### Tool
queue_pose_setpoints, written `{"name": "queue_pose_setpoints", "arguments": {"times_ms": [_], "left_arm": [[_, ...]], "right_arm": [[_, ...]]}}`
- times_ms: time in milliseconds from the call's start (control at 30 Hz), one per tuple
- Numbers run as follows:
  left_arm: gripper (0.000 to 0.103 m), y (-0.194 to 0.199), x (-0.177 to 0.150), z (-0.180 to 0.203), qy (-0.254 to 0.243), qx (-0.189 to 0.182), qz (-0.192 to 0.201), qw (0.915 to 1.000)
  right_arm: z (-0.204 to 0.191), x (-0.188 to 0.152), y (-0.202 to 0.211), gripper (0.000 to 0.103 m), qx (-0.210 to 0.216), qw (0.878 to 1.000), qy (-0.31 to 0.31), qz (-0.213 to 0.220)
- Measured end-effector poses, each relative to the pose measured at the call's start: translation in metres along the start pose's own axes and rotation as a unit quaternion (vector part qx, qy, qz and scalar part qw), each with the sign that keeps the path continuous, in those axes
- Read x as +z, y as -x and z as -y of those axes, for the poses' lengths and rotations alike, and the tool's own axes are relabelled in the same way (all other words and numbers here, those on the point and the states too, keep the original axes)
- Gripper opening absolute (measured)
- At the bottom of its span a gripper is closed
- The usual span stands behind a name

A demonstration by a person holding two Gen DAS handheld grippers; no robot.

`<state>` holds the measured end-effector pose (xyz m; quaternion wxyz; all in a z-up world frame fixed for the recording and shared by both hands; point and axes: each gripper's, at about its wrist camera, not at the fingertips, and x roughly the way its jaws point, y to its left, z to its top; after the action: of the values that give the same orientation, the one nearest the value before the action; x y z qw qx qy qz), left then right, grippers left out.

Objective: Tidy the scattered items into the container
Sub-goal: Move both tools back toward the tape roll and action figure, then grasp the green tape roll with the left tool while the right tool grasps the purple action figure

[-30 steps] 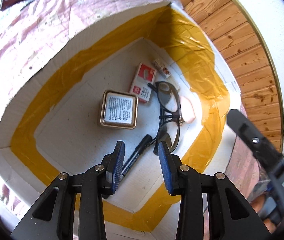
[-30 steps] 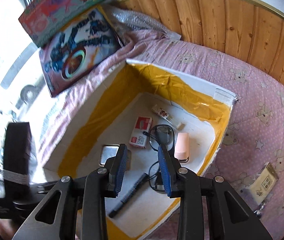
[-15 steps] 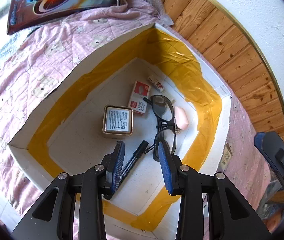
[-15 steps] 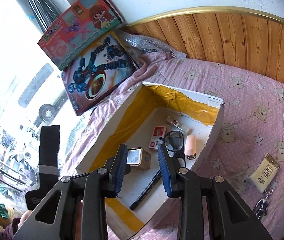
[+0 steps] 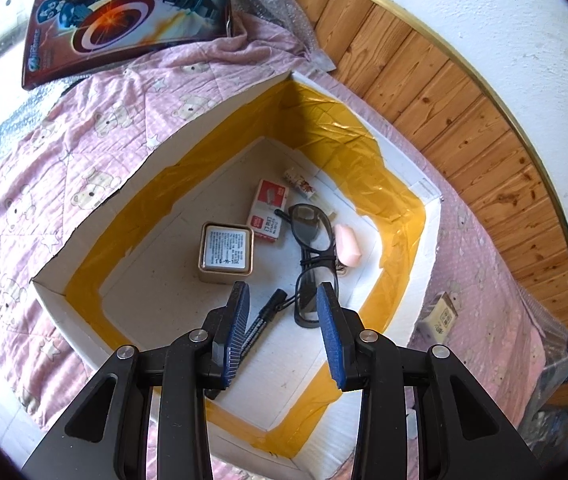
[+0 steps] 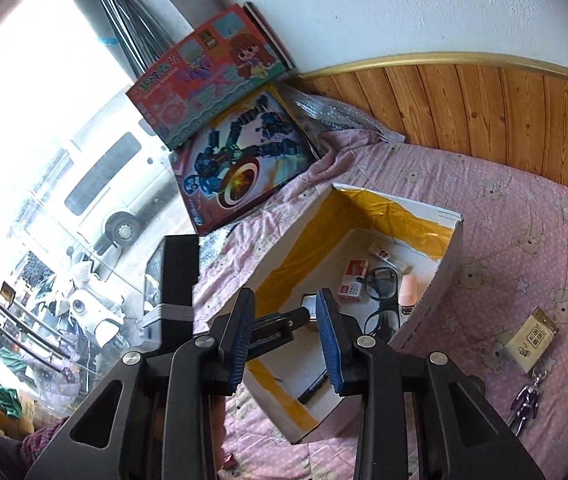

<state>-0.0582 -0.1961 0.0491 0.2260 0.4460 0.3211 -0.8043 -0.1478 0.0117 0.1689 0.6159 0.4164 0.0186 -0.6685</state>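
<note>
My left gripper (image 5: 282, 332) hangs above the white box (image 5: 96, 216), its blue pads parted moderately wide with nothing between them. My right gripper (image 6: 286, 336) stands apart in the same way, also empty, held higher and farther back over the pink bedspread (image 6: 524, 216).

Inside the yellow-taped box, seen from my left wrist, a square tin (image 5: 226, 252) sits near the centre. At its two o'clock lies a red-and-white staple box (image 5: 268, 210), and beyond that, toward one o'clock, a small printed packet (image 5: 300, 182). Black-framed glasses (image 5: 312, 260) lie at the tin's three o'clock, with a pink eraser (image 5: 348, 246) just beside their right edge. A black marker (image 5: 264, 318) lies at the tin's five o'clock, partly hidden behind my left pad.

Outside the box, from my right wrist, a tan card holder (image 6: 530, 340) rests on the bedspread at four o'clock of the box, with a small purple keychain figure (image 6: 526, 400) at its six o'clock. Two toy boxes (image 6: 240, 164) lean near the window at the box's eleven o'clock.
</note>
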Motion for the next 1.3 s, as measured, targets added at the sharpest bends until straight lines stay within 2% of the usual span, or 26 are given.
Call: {"name": "queue_pose_setpoints", "arguments": {"times_ms": [133, 233, 500, 600, 667, 733, 867, 967, 1100, 1167, 1300], "left_arm": [[0.037, 0.008, -0.004, 0.010, -0.014, -0.010, 0.015, 0.9997], [0.037, 0.015, -0.008, 0.017, -0.022, -0.030, 0.027, 0.9989], [0.037, 0.029, -0.018, 0.047, -0.069, -0.075, 0.053, 0.9933], [0.037, 0.029, -0.027, 0.067, -0.109, -0.108, 0.044, 0.9871], [0.037, 0.027, -0.039, 0.087, -0.153, -0.134, 0.027, 0.9788], [0.038, 0.025, -0.054, 0.108, -0.203, -0.141, 0.017, 0.9689], [0.041, 0.010, -0.090, 0.146, -0.290, -0.125, -0.003, 0.9488], [0.043, -0.015, -0.112, 0.162, -0.330, -0.101, -0.031, 0.9381], [0.044, -0.055, -0.126, 0.170, -0.349, -0.064, -0.070, 0.9321], [0.044, -0.070, -0.130, 0.172, -0.353, -0.046, -0.078, 0.9311], [0.045, -0.102, -0.131, 0.173, -0.359, -0.021, -0.086, 0.9292]], "right_arm": [[-0.002, -0.005, 0.019, 0.034, 0.010, 1.000, 0.001, 0.015], [0.004, -0.011, 0.031, 0.034, 0.012, 1.000, -0.005, 0.024], [0.049, -0.043, 0.062, 0.034, -0.003, 0.998, -0.054, 0.039], [0.067, -0.058, 0.070, 0.034, -0.012, 0.996, -0.076, 0.041], [0.079, -0.069, 0.075, 0.034, -0.023, 0.995, -0.089, 0.040], [0.094, -0.083, 0.079, 0.034, -0.040, 0.993, -0.105, 0.038], [0.132, -0.111, 0.080, 0.034, -0.103, 0.985, -0.137, 0.028], [0.167, -0.130, 0.074, 0.034, -0.149, 0.974, -0.172, 0.008], [0.200, -0.148, 0.060, 0.037, -0.185, 0.963, -0.195, -0.021], [0.209, -0.153, 0.051, 0.042, -0.197, 0.960, -0.197, -0.034], [0.218, -0.161, 0.031, 0.046, -0.215, 0.958, -0.179, -0.058]]}}
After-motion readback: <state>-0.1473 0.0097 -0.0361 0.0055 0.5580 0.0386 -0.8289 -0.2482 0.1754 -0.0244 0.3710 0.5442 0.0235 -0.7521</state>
